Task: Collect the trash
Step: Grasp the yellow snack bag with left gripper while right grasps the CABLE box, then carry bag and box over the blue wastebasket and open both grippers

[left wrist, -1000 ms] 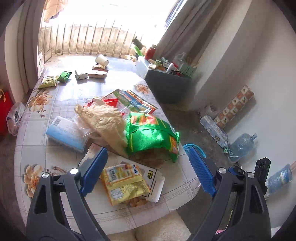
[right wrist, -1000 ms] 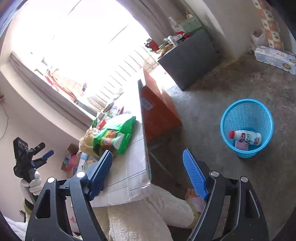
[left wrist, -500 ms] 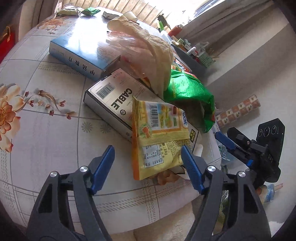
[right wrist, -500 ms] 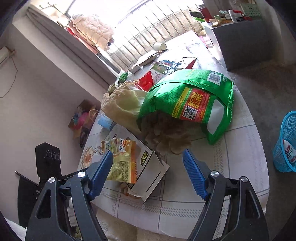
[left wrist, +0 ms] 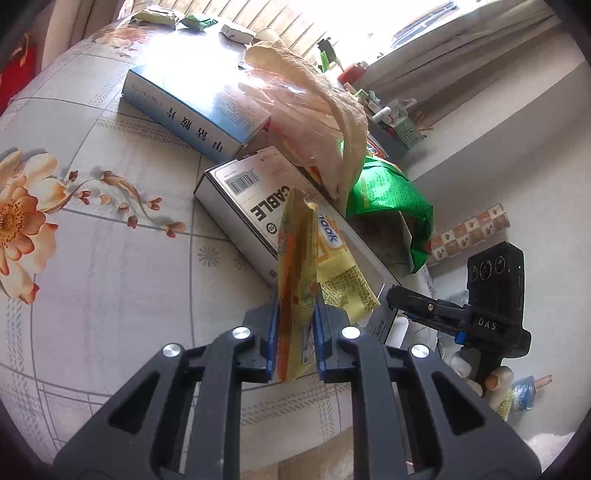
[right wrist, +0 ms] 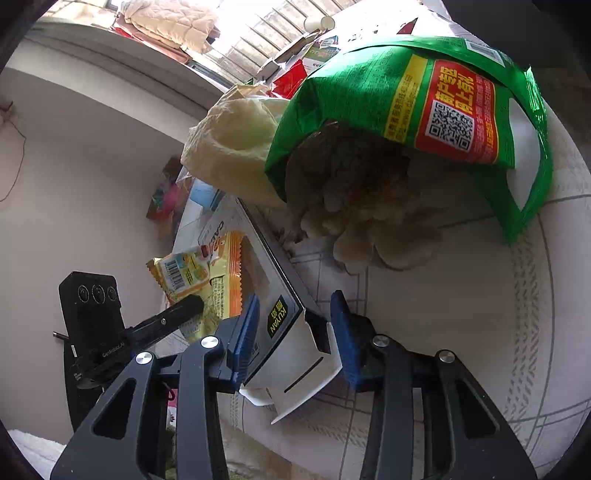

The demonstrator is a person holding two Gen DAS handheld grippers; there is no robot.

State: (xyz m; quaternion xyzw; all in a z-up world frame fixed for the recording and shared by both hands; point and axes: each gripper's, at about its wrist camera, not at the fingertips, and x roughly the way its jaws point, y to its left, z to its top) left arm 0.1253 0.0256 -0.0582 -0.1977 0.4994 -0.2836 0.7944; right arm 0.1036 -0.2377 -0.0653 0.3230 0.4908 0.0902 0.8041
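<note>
My left gripper [left wrist: 294,332] is shut on a yellow snack wrapper [left wrist: 297,266], which stands on edge between the blue pads above the white cable box [left wrist: 243,192]. The wrapper also shows in the right wrist view [right wrist: 201,280], with the left gripper's finger on it. My right gripper [right wrist: 293,336] has its pads on both sides of the cable box's open end [right wrist: 291,354], apparently clamping it. A green bag [right wrist: 424,96] spills dried mushrooms [right wrist: 369,206] just beyond.
A flowered tablecloth [left wrist: 92,258] covers the table. A blue book box [left wrist: 192,107] and a crumpled cream bag [left wrist: 314,96] lie behind the cable box. Small packets [left wrist: 162,14] lie at the far edge. Bottles [left wrist: 521,391] lie on the floor.
My left gripper closed on the yellow wrapper and tipped it up on edge. My right gripper came in to the table edge and narrowed around the cable box end.
</note>
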